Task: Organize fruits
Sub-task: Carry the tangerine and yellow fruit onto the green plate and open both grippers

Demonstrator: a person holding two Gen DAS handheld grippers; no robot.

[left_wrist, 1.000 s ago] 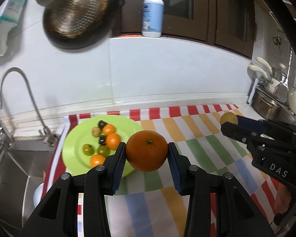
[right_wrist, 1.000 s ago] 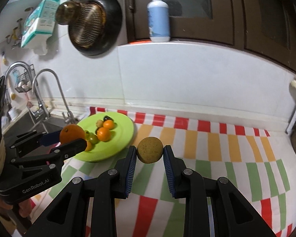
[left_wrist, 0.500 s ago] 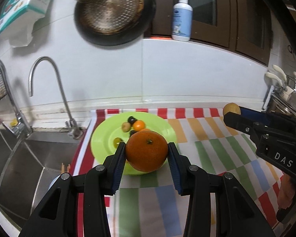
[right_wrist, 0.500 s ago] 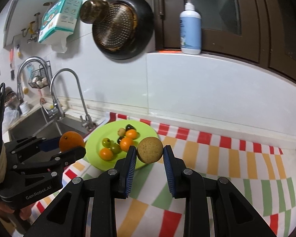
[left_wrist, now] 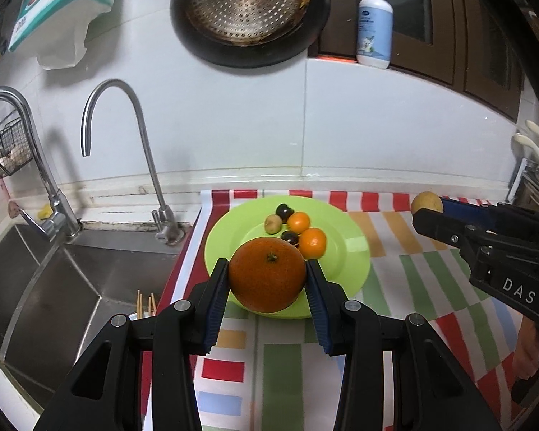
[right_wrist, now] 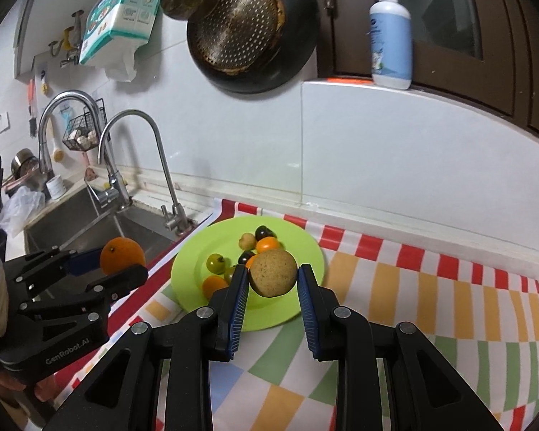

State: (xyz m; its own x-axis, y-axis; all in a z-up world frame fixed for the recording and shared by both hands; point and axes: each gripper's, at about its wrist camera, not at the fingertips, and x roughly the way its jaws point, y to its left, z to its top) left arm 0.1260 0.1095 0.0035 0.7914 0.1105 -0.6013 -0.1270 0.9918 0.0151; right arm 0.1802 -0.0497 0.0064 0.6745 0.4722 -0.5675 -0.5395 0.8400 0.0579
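Orange (left_wrist: pixel 267 274) clamped, left gripper (left_wrist: pixel 267 280); green plate (left_wrist: pixel 348 251) rim below.

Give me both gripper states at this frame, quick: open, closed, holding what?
Left gripper: closed on the large orange, held in the air.
Right gripper: closed on the round tan fruit, held in the air.

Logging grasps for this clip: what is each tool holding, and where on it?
Left tool clamps the large orange across its sides, stem end up. Right tool clamps the round brownish fruit across its sides.
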